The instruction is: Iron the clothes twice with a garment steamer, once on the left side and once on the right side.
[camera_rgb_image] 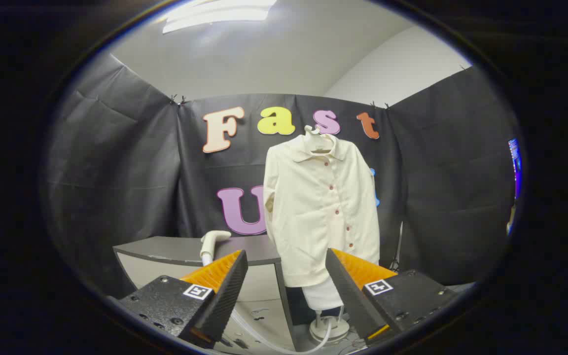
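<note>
In the gripper view, we see the gripper (286, 291) held low with its fingers (225, 291) spread wide and nothing between them; it is released and grasps nothing. Through the gap we look straight at a cream shirt (321, 207) with a row of small dark red buttons, hanging on a white hanger (316, 138) against the booth's black cloth wall (116, 172). The shirt hangs beyond the fingers, well apart from them, with its hem ending above the right finger's tip. Its left sleeve falls straight along the shirt's left edge; its right edge stands free against the cloth wall, with open room on both sides of it.

Below the hem we see a white stand (323, 301) rising from a round base (328, 328) on the floor, just ahead of the right finger. A pale hose (264, 340) curves from that base across the gap between the fingers and runs up behind the left finger to the steamer head (212, 239), which peeks over the left finger's upper edge, untouched. The steamer head stands in front of a grey table (165, 251) whose curved top edge runs behind it, left of the shirt. The space between the fingers and the shirt front is open.
</note>
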Tool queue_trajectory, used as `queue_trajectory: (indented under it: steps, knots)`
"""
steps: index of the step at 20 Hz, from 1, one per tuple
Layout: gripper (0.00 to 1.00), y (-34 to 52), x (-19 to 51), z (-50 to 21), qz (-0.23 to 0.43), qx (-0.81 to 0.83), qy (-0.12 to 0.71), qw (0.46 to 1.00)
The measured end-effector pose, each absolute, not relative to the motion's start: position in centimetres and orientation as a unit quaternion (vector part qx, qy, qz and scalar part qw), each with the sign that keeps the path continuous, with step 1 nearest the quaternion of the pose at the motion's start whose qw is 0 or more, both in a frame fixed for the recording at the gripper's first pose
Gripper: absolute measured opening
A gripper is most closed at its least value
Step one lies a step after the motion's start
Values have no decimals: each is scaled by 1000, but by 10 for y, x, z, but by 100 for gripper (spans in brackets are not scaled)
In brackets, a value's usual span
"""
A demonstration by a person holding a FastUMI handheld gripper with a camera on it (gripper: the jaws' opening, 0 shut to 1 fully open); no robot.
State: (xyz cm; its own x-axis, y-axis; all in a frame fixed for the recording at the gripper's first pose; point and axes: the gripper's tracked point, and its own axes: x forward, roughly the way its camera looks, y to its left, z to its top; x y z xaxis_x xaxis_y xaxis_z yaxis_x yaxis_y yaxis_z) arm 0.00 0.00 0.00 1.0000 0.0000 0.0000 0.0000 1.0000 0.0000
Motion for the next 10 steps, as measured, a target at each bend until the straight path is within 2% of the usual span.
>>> queue_trajectory:
  steps: [10]
  knots:
    - [96,0,-8,-1,-7,5,-4,1000]
